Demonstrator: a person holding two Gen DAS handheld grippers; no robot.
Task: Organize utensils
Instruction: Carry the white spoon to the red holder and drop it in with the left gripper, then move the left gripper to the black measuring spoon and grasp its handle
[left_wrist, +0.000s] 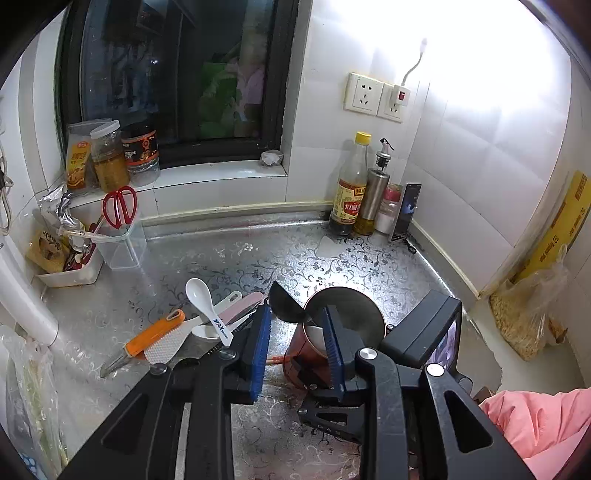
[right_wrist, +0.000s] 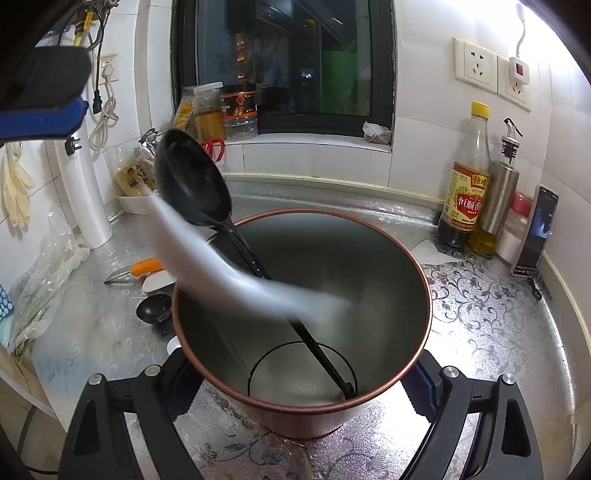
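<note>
Right gripper (right_wrist: 295, 398) clamps the copper-rimmed holder (right_wrist: 406, 266) on the counter (right_wrist: 498, 314), its base hidden. Black ladle (right_wrist: 192, 181) stands inside, handle slanting to the bottom, bowl up-left. White blur (right_wrist: 221, 266) crosses the rim, a motion-smeared utensil, shape unclear. Left gripper (left_wrist: 297, 347) angles down over the holder, jaws apart, nothing pressed.
</note>
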